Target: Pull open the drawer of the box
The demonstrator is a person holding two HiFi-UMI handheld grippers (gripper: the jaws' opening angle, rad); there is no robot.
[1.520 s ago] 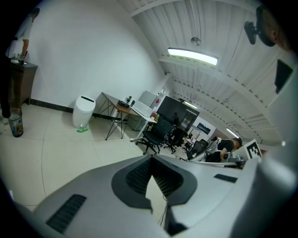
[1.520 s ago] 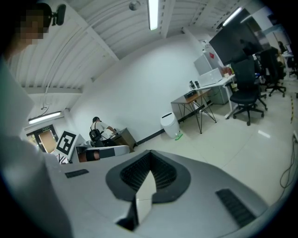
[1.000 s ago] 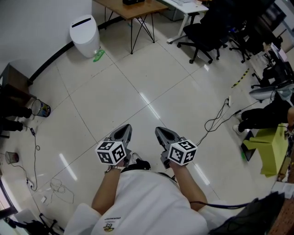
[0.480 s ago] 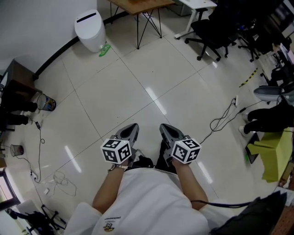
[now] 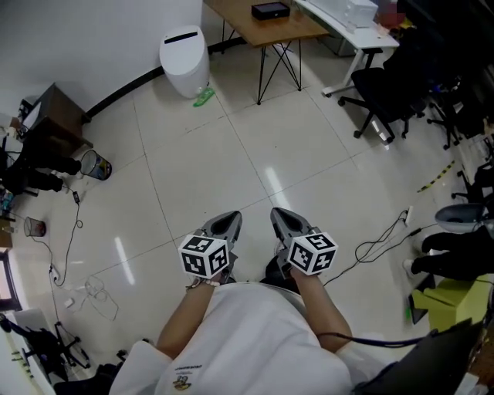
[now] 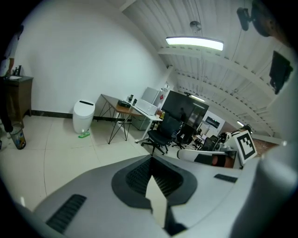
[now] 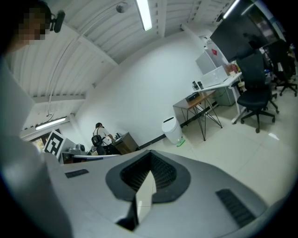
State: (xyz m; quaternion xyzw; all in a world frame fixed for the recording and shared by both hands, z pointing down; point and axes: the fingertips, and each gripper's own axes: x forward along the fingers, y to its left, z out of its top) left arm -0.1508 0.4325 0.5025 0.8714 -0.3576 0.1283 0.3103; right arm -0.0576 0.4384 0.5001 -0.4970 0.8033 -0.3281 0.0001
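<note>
Both tools are held up close to the person's white shirt (image 5: 247,339), side by side over the glossy pale tiled floor (image 5: 193,177). The left tool (image 5: 231,218) has its jaws pressed together at the tips with nothing between them. Same deal with the right tool (image 5: 279,214): tips closed on each other, empty. Each one has its black-and-white marker cube sitting just above the person's wrist.

The only box-like thing I can spot is a small black box (image 5: 270,10) lying on the wooden counter with thin black metal legs (image 5: 301,29) at the far end of the room, well apart from both tools. It's too small to tell if it has a drawer.

Other stuff around: a white rounded bin (image 5: 185,58) stands by the wall just left of the counter, with a little green thing (image 5: 204,96) on the floor beside it. Black office chairs (image 5: 382,100) are off to the right, a black cable (image 5: 370,247) snakes across the floor near the right tool, and a dark brown cabinet (image 5: 55,116) sits at the left.
</note>
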